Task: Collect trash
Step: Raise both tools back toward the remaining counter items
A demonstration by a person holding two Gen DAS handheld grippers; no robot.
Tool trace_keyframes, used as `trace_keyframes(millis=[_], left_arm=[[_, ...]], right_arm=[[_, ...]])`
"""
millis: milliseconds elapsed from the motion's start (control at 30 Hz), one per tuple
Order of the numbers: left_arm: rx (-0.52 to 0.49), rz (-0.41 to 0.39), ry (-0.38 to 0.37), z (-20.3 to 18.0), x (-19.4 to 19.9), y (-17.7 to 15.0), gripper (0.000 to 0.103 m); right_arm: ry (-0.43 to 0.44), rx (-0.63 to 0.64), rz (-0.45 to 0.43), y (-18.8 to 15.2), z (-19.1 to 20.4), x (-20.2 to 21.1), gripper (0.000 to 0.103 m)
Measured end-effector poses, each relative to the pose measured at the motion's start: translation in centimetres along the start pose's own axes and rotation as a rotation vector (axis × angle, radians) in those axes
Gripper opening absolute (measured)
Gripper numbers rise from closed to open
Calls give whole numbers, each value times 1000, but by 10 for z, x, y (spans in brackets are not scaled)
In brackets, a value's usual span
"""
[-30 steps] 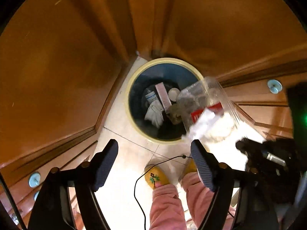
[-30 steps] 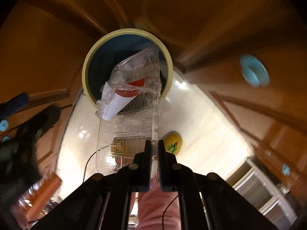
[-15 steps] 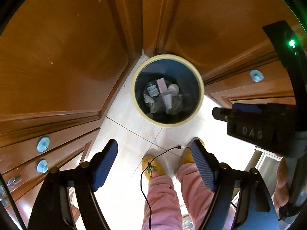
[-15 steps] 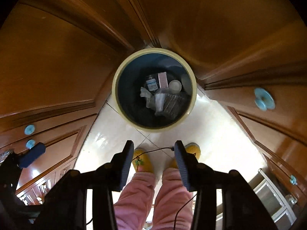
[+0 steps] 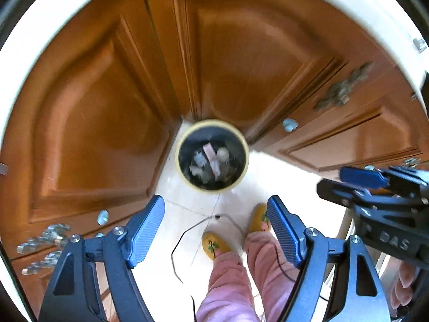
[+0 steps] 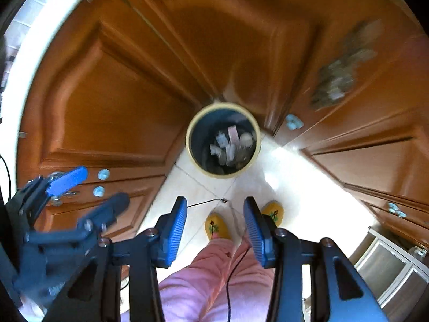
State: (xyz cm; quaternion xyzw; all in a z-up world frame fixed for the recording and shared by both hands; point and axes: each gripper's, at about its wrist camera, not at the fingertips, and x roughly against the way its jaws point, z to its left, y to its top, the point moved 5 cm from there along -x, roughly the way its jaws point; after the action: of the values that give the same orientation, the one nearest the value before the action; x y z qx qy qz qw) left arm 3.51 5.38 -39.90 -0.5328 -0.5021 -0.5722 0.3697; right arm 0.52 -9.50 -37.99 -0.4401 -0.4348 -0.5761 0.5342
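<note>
The bin stands on the pale tiled floor, tucked into the corner where the brown wooden cupboard doors meet. It has a cream rim and a dark inside, and the trash lies at its bottom: a heap of whitish and clear scraps with a pink strip near the far side of the bin. Blur keeps me from telling the pieces apart.

Both grippers hang high above the bin and point nearly straight down. The left gripper has its jaws spread wide, with nothing between them. The right gripper has its jaws parted too, less wide; they have just been opening, and nothing sits between them.

On the near side of the bin a person stands in pink trousers and yellow slippers, toes turned toward the bin. A thin black cable trails over the floor between the slippers and the bin. Small pale blue knobs dot the cupboard doors on either side of the bin, and a white tabletop edge curves above the doors.
</note>
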Motion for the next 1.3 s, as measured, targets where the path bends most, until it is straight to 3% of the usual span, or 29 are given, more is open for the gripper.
trace_keyframes(millis=[333,467,633,700,900,1167,1300], left_arm=[[-65,-258,-41,-11,149,44,78],[-80,-394,-66,-15,203,60,86],[-99,-523,-96,-24,267,81,87],[-98,-572,-121,-27,290,87,95],[-113,-675,-175,-37,323,102,101],[-145,-721,-156,-59,332,130,102],[-126,-721,-111,-62,326,155,102]], right_arm=[[-21,-62,-257,-18,2,149,44],[-78,-46,-384,-20,3,210,44],[-150,-36,-543,-27,8,279,44],[-177,-39,-575,-29,11,297,44],[-237,-43,-606,-29,16,323,44],[-289,-49,-617,-13,2,351,44],[-276,-39,-645,19,-16,371,45]])
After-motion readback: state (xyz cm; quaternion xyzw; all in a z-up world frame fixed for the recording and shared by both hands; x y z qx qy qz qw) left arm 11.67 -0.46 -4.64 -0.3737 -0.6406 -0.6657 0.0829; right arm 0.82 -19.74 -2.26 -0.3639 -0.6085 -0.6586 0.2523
